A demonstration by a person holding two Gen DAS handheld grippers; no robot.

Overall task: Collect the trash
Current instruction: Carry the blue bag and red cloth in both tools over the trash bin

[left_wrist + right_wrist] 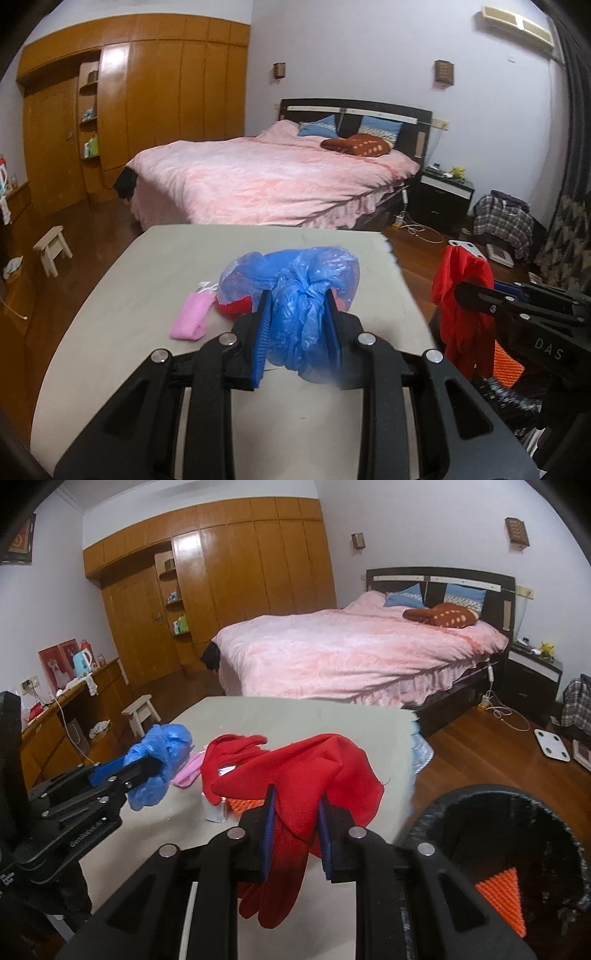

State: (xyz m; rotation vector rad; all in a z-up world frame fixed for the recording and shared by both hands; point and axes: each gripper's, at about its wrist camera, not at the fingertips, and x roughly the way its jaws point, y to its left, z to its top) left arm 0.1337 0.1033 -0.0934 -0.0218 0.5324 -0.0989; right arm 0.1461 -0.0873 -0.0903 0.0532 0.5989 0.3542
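Note:
My left gripper [297, 301] is shut on a crumpled blue plastic bag [295, 273], lifted just above the beige table [140, 280]. Seen from the right wrist, that left gripper [157, 766] and the blue bag [166, 742] hang at the left. My right gripper [295, 797] is shut on a red fleece cloth [317, 760] that droops below the pads. From the left wrist view the red cloth [461, 295] dangles off the table's right side. A pink packet [188, 321], a second red piece [229, 760] and a small white carton [216, 812] lie on the table.
A black bin [491, 790] stands low at the right, with an orange ridged piece [502, 897] inside. Beyond the table are a pink bed [351, 653], a small stool [142, 710], a dark nightstand [532, 675] and a wooden wardrobe [240, 572]. A white scale [552, 744] lies on the floor.

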